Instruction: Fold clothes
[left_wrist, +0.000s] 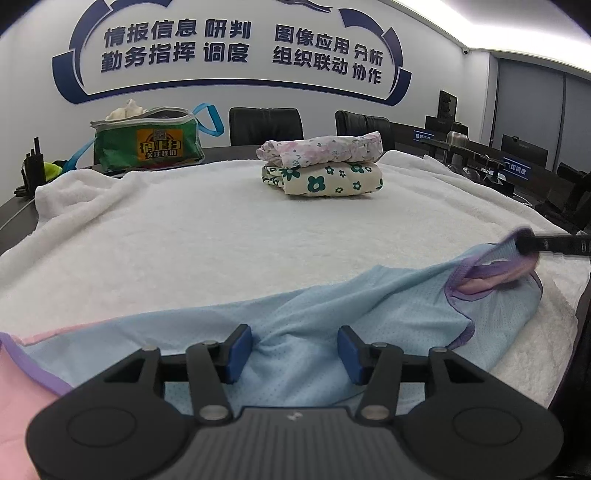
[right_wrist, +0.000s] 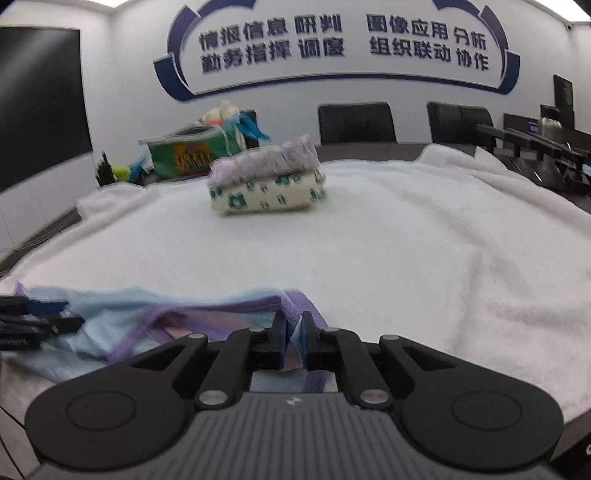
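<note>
A light blue mesh garment (left_wrist: 314, 325) with purple trim and pink parts lies crumpled at the near edge of the white towel (left_wrist: 184, 229). My left gripper (left_wrist: 294, 350) is open, its blue pads (left_wrist: 240, 349) standing apart on either side of a bunched fold of the blue cloth. My right gripper (right_wrist: 294, 338) is shut on the garment's purple-trimmed edge (right_wrist: 295, 306), with cloth pinched between its pads. In the left wrist view the right gripper's tip (left_wrist: 526, 245) holds that edge raised at the far right. The left gripper (right_wrist: 33, 326) shows blurred at the left of the right wrist view.
Two folded floral garments (left_wrist: 321, 168) (right_wrist: 266, 181) are stacked at the far middle of the towel (right_wrist: 369, 240). A green bag (left_wrist: 147, 144) (right_wrist: 184, 151) stands behind at the left. Black chairs (left_wrist: 266, 125) line the far table edge; monitors and stands (left_wrist: 517, 151) are at the right.
</note>
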